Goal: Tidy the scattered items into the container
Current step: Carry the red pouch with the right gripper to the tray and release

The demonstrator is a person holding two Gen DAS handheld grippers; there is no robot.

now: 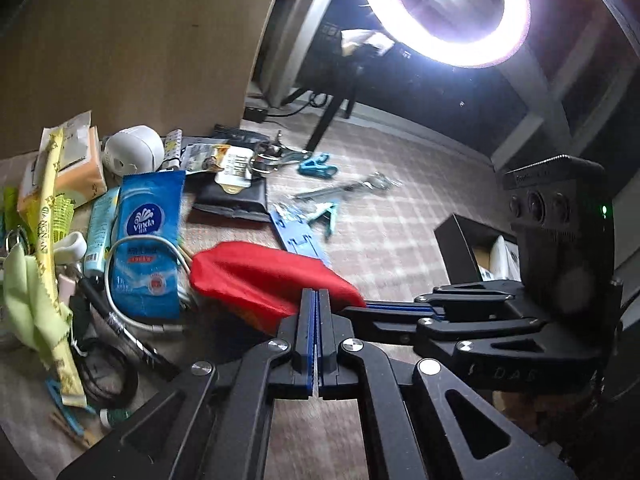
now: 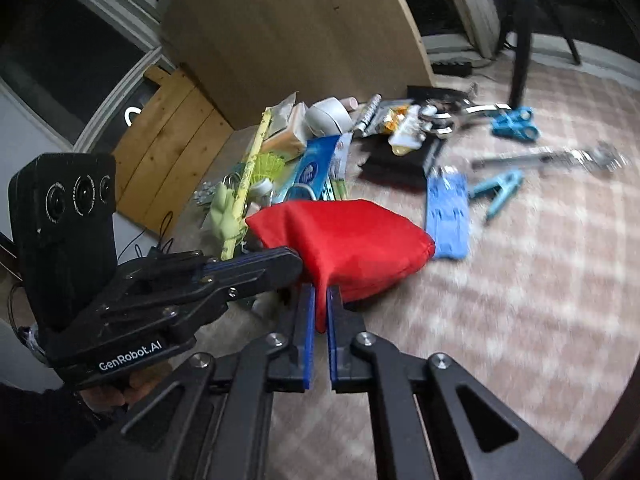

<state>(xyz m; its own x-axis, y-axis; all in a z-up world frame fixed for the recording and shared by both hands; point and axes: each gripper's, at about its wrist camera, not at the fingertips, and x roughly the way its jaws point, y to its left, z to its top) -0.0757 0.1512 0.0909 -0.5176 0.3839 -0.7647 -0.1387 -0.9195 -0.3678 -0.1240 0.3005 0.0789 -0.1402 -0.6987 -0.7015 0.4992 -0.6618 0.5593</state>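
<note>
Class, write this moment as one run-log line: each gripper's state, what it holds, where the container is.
left gripper: shut on red pouch | right gripper: shut on red pouch | pouch: held by both | black box: right, holds white items

Both tools [image 1: 318,300] pinching red pouch [image 1: 260,276]

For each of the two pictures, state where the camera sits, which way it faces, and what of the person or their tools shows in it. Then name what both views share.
Left wrist view: sits on the left gripper, looking forward and down at the checked cloth surface; the right gripper enters from the right.
Right wrist view: sits on the right gripper, facing the same clutter; the left gripper and the hand holding it show at left.
Shared: both grippers pinch the red fabric pouch; the blue tissue pack appears in both.
</note>
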